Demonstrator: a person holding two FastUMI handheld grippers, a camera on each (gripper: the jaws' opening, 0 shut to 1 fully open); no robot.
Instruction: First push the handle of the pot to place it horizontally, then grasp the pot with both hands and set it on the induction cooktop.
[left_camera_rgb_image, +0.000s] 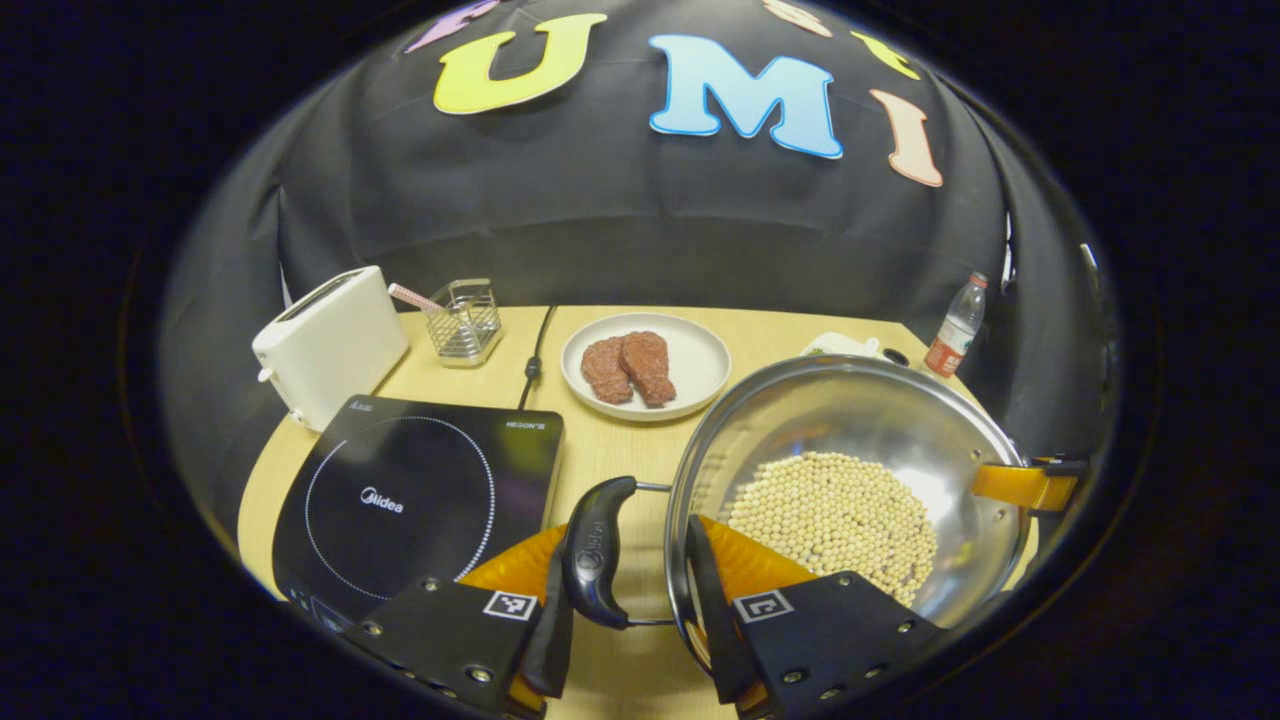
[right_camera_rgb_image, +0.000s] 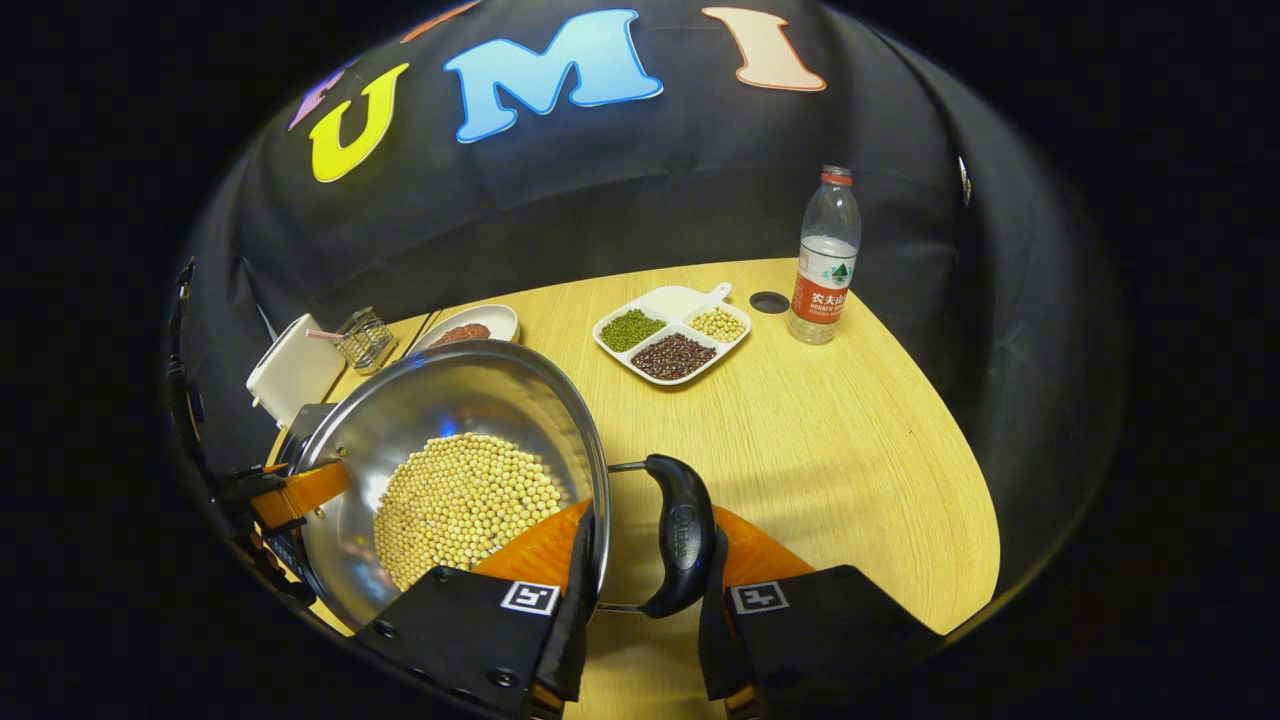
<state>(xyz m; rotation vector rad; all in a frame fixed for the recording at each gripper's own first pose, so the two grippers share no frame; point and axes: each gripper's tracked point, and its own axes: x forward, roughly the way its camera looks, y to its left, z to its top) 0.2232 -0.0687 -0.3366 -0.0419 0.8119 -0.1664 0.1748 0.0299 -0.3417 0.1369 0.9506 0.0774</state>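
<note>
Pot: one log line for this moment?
pot: off cooktop | left claw astride handle | right claw astride handle | contents: beans

pot (left_camera_rgb_image: 860, 430): steel, holds pale beans, black side handles level | induction cooktop (left_camera_rgb_image: 420, 495): black, flat, just beside pot

Left gripper (left_camera_rgb_image: 630, 600): fingers spread apart, pointing forward and level. Right gripper (right_camera_rgb_image: 640, 610): fingers likewise apart, pointing forward.
</note>
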